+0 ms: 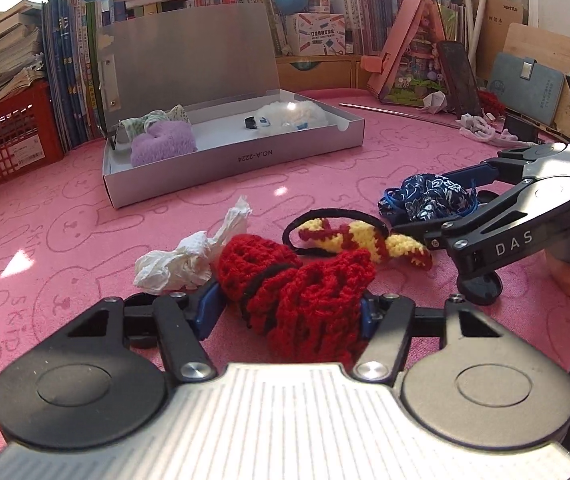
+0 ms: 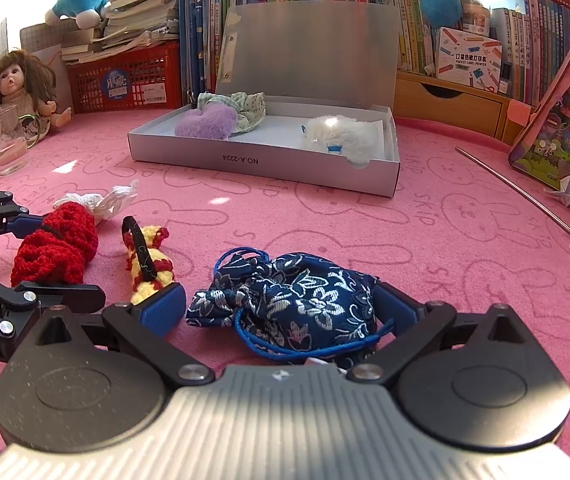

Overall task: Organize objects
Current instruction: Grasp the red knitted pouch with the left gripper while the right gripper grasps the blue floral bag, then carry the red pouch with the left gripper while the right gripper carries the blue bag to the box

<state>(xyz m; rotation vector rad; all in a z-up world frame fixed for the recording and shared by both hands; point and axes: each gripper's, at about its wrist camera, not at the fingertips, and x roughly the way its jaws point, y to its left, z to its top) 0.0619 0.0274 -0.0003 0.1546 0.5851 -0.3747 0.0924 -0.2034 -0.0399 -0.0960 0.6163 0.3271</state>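
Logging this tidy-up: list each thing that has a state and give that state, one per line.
Box: lid up, partly filled.
Red knit: on the mat, between the left gripper pads, which touch it.
Blue pouch: drawstring loose, on the mat inside the open right gripper.
Yellow knit: loose on the mat.
Tissue: crumpled.
Glass: upright.

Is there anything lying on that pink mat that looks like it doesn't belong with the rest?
Yes: a crumpled white tissue lies against the red crochet piece. Everything else nearby is a soft fabric item, like the blue floral pouch and the yellow and red crochet piece, so the tissue looks like litter. Nothing looks spilled or broken.
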